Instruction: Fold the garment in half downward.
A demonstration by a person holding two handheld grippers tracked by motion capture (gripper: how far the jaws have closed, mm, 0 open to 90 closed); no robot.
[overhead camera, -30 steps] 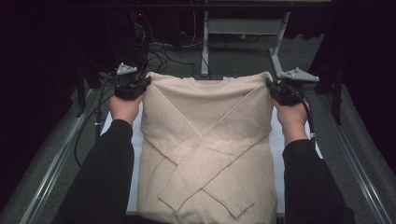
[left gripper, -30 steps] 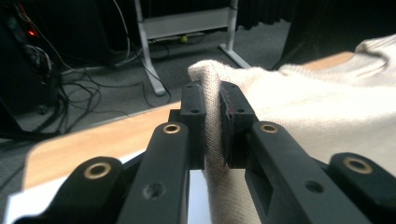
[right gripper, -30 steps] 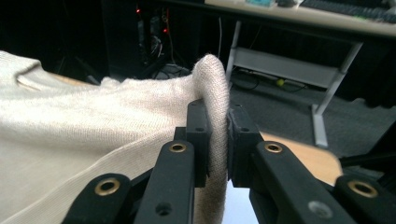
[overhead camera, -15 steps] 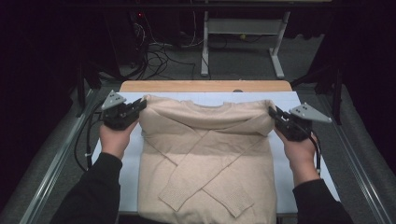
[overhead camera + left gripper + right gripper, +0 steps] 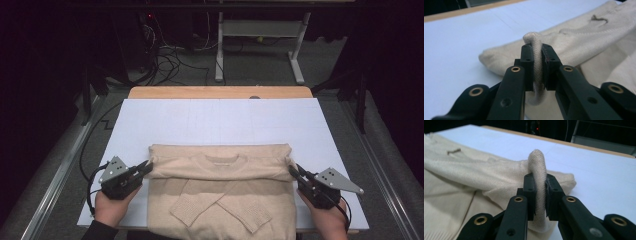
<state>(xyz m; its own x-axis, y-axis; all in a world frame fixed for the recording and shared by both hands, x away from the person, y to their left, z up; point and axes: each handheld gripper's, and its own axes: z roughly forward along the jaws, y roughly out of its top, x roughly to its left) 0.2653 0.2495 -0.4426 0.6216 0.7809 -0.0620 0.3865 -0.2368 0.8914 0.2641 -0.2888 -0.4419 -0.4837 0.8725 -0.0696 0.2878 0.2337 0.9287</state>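
A cream knitted sweater (image 5: 220, 195) lies on the white table sheet (image 5: 220, 122), sleeves crossed on its front and its top part folded toward the near edge, collar (image 5: 222, 160) facing up. My left gripper (image 5: 148, 167) is shut on the fold's left corner; a loop of cream fabric (image 5: 537, 62) is pinched between the black jaws. My right gripper (image 5: 293, 171) is shut on the fold's right corner, and there too a roll of knit fabric (image 5: 538, 187) stands squeezed between the jaws. A hand holds each gripper near the table's front edge.
A wooden table edge (image 5: 220, 92) runs along the far side of the sheet. Beyond it stand a metal desk frame (image 5: 260, 50) and tangled cables (image 5: 165, 62) on a dark floor. Rails flank the table on both sides.
Both grippers have pulled the sweater's top edge from the far side toward the near edge and lower, folding it over the body. The far half of the sheet now lies bare.
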